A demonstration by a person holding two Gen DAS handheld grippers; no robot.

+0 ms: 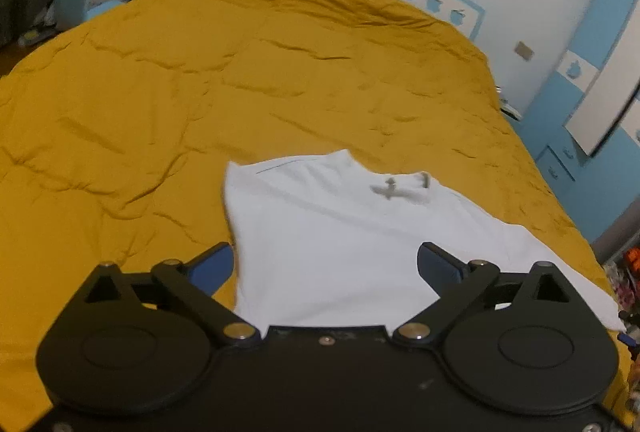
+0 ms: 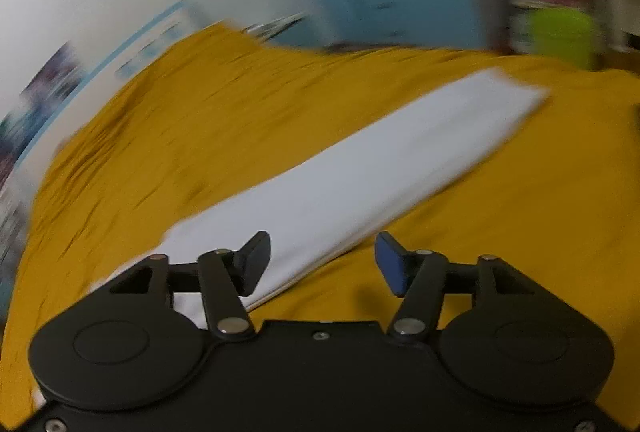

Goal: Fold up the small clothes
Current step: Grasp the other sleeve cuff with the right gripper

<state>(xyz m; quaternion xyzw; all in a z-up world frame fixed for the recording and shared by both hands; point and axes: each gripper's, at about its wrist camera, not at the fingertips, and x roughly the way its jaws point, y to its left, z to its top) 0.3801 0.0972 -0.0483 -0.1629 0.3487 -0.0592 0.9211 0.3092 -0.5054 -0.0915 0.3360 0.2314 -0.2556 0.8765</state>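
One white garment (image 1: 340, 232) lies flat on one mustard-yellow bed cover (image 1: 160, 92); two grippers are present, one per view. In the left wrist view, the left gripper (image 1: 325, 268) hovers above the garment's near part with its jaws spread wide and nothing clamped; the white cloth fills the gap between the two blue-padded fingers (image 1: 214, 266) and runs away from them toward a collar bearing one small grey mark. In the right wrist view, heavily blurred, the same garment (image 2: 360, 168) appears as a long white band running diagonally from lower left to upper right. The right gripper (image 2: 322, 262) stands with jaws partly apart, holding nothing; the garment's near edge lies between and below its fingers.
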